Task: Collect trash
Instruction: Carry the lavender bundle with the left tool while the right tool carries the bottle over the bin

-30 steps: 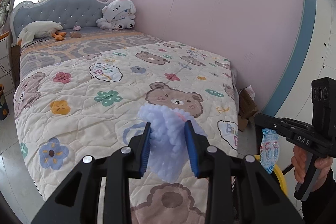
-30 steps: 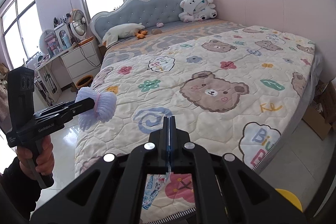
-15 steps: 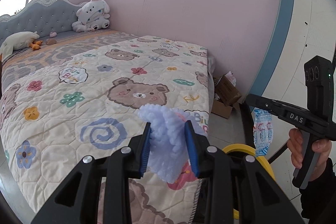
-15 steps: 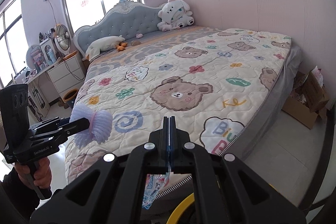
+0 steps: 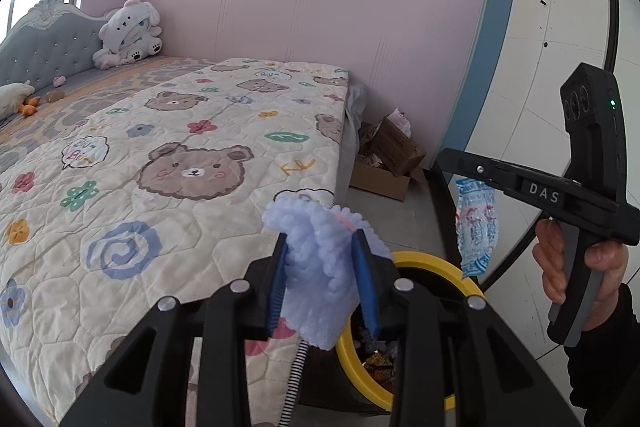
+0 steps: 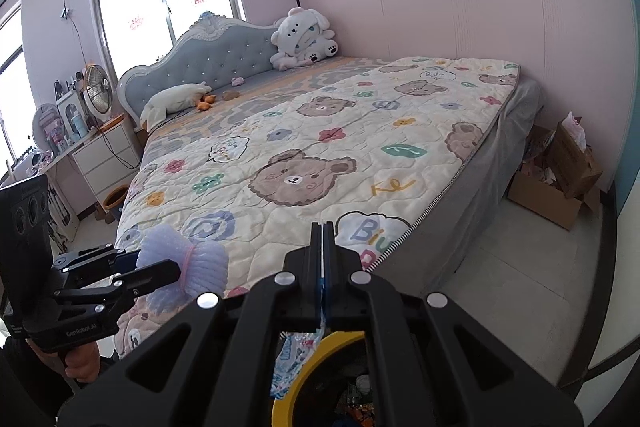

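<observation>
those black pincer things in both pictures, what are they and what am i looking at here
No robot here: a person carries one hand-held gripper in each hand, and each has a wide-angle camera looking along its two fingers. So one picture is the left tool's view, the other the right's, and each also catches the other tool from the side.

The left hand-held gripper pinches a fluffy pale lilac foam-net bundle. The right hand-held gripper is shut on a thin blue-and-white printed plastic wrapper, which dangles from it.

Below both is a black bin with a yellow rim, already holding some litter. Behind lies a bed with a cream bear-print quilt.
</observation>
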`<state>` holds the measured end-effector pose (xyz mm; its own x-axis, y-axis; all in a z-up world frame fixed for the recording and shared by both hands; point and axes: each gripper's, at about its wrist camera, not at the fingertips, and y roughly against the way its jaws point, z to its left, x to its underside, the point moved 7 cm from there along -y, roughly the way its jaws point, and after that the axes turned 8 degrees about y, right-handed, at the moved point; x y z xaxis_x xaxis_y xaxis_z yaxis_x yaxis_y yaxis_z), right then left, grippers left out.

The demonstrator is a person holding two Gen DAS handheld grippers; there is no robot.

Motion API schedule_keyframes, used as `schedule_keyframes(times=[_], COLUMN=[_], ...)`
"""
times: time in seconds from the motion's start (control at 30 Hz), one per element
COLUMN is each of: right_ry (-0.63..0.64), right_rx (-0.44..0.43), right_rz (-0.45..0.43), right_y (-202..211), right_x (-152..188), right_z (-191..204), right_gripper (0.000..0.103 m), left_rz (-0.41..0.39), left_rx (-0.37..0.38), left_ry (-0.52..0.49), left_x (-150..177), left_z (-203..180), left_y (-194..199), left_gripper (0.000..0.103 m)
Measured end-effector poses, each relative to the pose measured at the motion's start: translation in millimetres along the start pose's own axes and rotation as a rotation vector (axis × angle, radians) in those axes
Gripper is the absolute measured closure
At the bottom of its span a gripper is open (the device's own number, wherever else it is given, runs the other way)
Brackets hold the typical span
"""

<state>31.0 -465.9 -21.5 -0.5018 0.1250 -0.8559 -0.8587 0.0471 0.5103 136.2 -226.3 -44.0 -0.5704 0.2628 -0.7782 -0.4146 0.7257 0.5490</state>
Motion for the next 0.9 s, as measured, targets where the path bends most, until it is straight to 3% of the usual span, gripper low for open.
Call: schedule_keyframes(times=[0.57, 0.9], right_ry=[-0.073, -0.115], right_rx=[0.049, 0.073], right_rz=[0.017, 0.048], right_y=[22.9, 18.7], right_x=[39.9, 59.3], right_z=[-49.6, -67.2], right_gripper=[0.102, 0.102], left_rz=[0.078, 0.165], left_rx=[0.055, 0.077], left_ry=[-0.092, -0.080], left_x=[28.8, 56.4], left_z=[-66.7, -83.0], left_y=[-26.1, -48.8], left_gripper=[0.073, 0.072])
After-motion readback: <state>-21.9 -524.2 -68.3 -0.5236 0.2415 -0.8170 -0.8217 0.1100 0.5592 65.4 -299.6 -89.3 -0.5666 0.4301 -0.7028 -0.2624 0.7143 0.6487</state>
